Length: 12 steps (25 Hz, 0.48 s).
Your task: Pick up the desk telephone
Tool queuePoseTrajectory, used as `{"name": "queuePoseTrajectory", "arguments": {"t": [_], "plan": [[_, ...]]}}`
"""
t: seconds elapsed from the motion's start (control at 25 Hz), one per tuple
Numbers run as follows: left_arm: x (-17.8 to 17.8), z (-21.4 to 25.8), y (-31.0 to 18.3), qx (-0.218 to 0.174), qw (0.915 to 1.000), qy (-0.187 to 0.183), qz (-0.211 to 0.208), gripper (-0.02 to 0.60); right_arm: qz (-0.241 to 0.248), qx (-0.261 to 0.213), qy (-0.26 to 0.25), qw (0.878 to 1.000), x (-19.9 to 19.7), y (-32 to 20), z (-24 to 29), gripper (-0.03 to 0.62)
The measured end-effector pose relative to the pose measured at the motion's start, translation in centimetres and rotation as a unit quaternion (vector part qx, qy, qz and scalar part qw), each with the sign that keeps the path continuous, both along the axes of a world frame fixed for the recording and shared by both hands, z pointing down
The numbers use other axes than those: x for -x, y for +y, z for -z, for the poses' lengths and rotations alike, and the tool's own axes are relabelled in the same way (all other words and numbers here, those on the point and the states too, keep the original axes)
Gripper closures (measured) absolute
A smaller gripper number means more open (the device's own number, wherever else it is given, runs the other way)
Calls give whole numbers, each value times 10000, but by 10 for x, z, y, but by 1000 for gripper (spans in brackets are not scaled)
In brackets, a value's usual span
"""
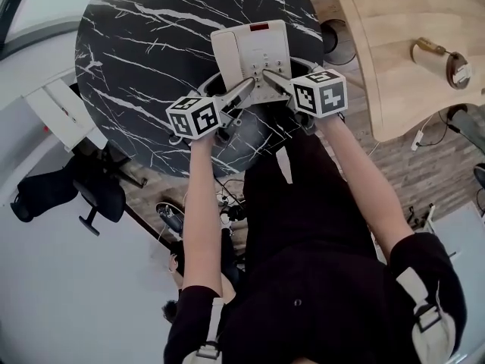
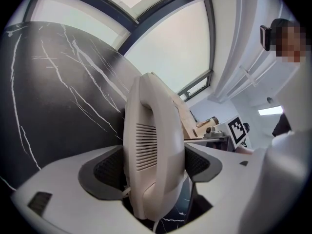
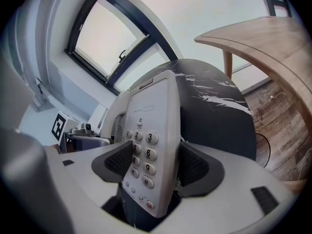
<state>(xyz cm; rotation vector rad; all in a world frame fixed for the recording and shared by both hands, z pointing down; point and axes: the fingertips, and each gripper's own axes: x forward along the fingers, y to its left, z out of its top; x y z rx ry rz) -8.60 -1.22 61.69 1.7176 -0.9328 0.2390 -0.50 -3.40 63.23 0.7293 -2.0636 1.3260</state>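
Note:
A cream desk telephone [image 1: 252, 51] is over the black marble table [image 1: 144, 59], near its front edge. My left gripper [image 1: 244, 89] is shut on its handset side; the left gripper view shows the ribbed handset [image 2: 152, 150] clamped between the dark pads [image 2: 108, 172]. My right gripper [image 1: 271, 76] is shut on the keypad side, and the right gripper view shows the numbered keys [image 3: 146, 152] squeezed between the pads [image 3: 195, 167]. Whether the phone's base still touches the table is hidden.
A light wooden table [image 1: 402, 44] stands to the right with a small brass object [image 1: 439, 58] on it. A black office chair [image 1: 68, 192] sits lower left on the pale floor. Cables trail over the wood floor [image 1: 424, 165] at right.

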Motion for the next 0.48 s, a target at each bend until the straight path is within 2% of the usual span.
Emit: {"name": "queuePoseTrajectory", "arguments": {"t": [0.24, 0.32, 0.48], "plan": [[-1, 0, 4, 282, 9995, -122, -44, 204, 208, 103, 101, 9997, 2, 0, 2, 283], [-2, 4, 7, 357, 9993, -78, 69, 204, 307, 85, 156, 9994, 1, 1, 7, 283], [0, 23, 6, 247, 9991, -91, 323, 204, 467, -36, 90, 9989, 3, -3, 24, 283]]}}
